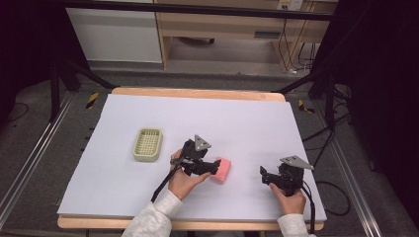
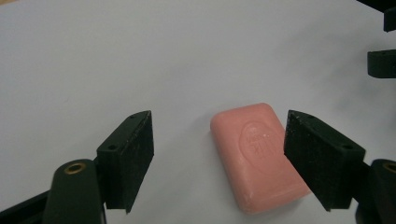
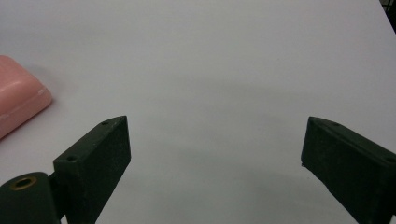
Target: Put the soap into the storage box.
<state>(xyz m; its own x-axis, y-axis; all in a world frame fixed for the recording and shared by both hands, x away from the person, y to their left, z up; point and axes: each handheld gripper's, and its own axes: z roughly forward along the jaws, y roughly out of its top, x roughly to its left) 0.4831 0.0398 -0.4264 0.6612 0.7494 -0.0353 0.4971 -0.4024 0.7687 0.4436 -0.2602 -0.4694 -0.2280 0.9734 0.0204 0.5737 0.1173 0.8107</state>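
Observation:
A pink bar of soap (image 1: pixel 221 170) lies flat on the white table sheet near the front middle. In the left gripper view the soap (image 2: pixel 256 156) sits between my wide-apart jaws, close to the right-hand one, with a stamped mark on top. My left gripper (image 1: pixel 214 165) is open and reaches the soap from its left side. My right gripper (image 1: pixel 263 176) is open over bare sheet to the right of the soap, holding nothing. An end of the soap (image 3: pixel 18 95) shows at the left edge of the right gripper view.
A pale green ridged soap dish (image 1: pixel 147 144) stands on the sheet left of my left hand. The white sheet (image 1: pixel 247 118) covers a wooden table. Beyond the far edge are floor, cables and furniture. Part of the right gripper (image 2: pixel 383 60) shows at the left gripper view's right edge.

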